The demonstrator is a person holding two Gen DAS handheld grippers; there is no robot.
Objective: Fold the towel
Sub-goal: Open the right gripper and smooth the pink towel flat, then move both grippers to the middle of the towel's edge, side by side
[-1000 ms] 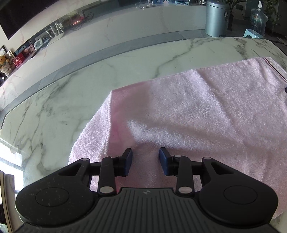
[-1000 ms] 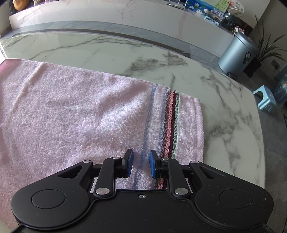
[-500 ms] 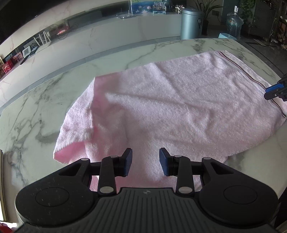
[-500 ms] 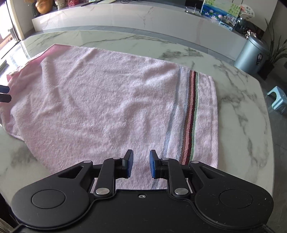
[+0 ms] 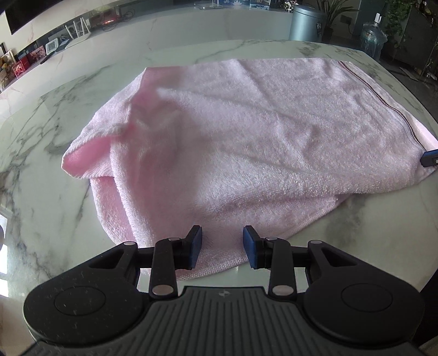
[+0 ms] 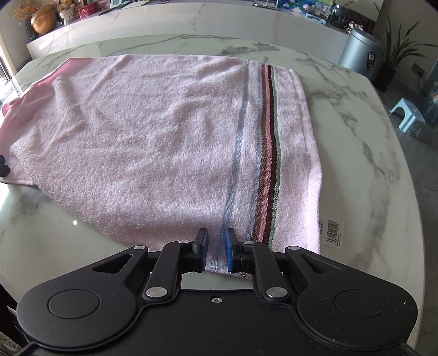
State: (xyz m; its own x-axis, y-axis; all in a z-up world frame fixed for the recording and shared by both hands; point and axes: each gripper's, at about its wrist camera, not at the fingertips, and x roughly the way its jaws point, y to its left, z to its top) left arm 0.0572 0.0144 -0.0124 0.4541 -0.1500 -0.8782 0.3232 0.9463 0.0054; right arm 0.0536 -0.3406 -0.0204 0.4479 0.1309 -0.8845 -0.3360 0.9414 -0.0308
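Observation:
A pink towel [image 5: 246, 142] with a coloured stripe band [image 6: 269, 153] lies folded over on the marble table [image 5: 49, 213]. Its left end is rumpled, with an under layer sticking out [image 5: 90, 153]. My left gripper [image 5: 222, 246] is open above the towel's near left edge, with nothing between its pads. My right gripper [image 6: 216, 250] is open by a narrow gap over the near edge beside the stripes; towel shows in the gap, ungripped. A white barcode label [image 6: 332, 231] pokes out at the towel's right corner. The right gripper's blue tip [image 5: 430, 158] shows at the left view's right edge.
The table's rounded front edge runs just below both grippers. A grey metal bin [image 6: 361, 49] and a plant [image 6: 402, 49] stand on the floor beyond the far right corner, with a small blue stool [image 6: 408, 116] beside the table. A marble counter [image 5: 164, 24] runs behind.
Both grippers have pulled back toward me and risen, so the whole towel now shows. The towel's left end has become rumpled. The jaw gaps are unchanged.

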